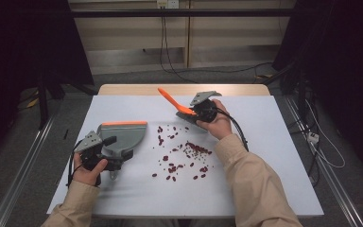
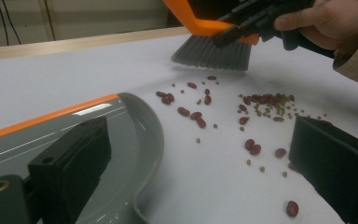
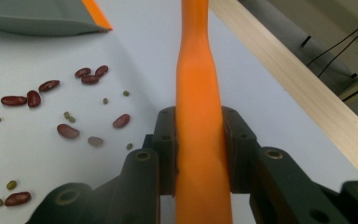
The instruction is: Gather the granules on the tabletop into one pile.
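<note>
On the left side of the white table (image 1: 123, 198), the left gripper (image 1: 105, 150) holds a grey dustpan (image 1: 123, 137) with an orange strip along its front lip; its pan lies flat on the surface and looks bare inside, with no beans in it. From the left gripper view, one black jaw sits over the dustpan's (image 2: 121, 135) grey rear wall and the other stands well off to the side over the table, so the jaws are spread wide; whether the pads press on the dustpan's handle I cannot tell. Just right of the dustpan, red kidney beans (image 1: 189, 156) and small green beans (image 2: 270, 109) lie scattered loose across the middle of the table. Beyond them, toward the far edge, the right gripper (image 1: 193, 111) pinches the orange handle of a hand brush (image 3: 200, 121) between its jaws. That brush's (image 2: 212, 51) grey bristles point down, close above the table behind the beans, its handle slanting up and left.
</note>
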Demonstrator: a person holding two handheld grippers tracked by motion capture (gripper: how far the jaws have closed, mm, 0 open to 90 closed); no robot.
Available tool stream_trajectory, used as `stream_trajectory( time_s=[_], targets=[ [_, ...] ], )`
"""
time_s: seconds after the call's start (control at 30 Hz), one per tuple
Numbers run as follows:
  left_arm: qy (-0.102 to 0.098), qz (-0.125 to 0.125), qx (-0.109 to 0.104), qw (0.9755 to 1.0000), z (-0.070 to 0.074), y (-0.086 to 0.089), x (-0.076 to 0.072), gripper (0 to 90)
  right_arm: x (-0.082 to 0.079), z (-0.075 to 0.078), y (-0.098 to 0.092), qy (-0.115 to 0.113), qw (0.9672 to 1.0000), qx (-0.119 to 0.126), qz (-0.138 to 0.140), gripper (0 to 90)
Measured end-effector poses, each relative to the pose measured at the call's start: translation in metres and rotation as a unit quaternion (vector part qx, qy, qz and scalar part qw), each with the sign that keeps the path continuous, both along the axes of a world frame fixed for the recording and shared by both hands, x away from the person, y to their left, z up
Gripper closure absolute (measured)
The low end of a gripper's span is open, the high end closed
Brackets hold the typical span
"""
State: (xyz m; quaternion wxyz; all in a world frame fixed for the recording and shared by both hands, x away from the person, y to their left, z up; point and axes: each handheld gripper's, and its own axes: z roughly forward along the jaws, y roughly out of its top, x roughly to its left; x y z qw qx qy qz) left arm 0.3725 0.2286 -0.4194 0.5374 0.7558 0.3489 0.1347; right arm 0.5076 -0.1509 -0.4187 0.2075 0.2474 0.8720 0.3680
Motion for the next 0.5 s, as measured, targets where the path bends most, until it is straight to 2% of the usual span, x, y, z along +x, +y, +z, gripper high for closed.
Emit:
stream_trajectory(
  time_s=[0.07, 0.1, 0.27, 0.5],
  targets=[
    [0.0, 0.0, 0.0, 1.0, 0.0, 0.0, 0.0, 5.4, 0.001, -0.005, 0.004, 0.01, 0.9999, -0.007, 0.009, 71.5],
    [0.0, 0.0, 0.0, 1.0, 0.0, 0.0, 0.0, 5.4, -0.001, -0.007, 0.006, 0.016, 0.9997, 0.0, 0.019, 71.4],
    [0.0, 0.001, 0.003, 1.0, -0.001, 0.001, 0.0, 5.4, -0.008, -0.006, 0.01, 0.014, 0.9986, -0.025, 0.044, 71.4],
    [0.001, 0.002, 0.003, 1.0, -0.002, 0.001, 0.001, 5.4, -0.021, -0.005, 0.012, 0.013, 0.9957, -0.046, 0.08, 71.1]
  ],
)
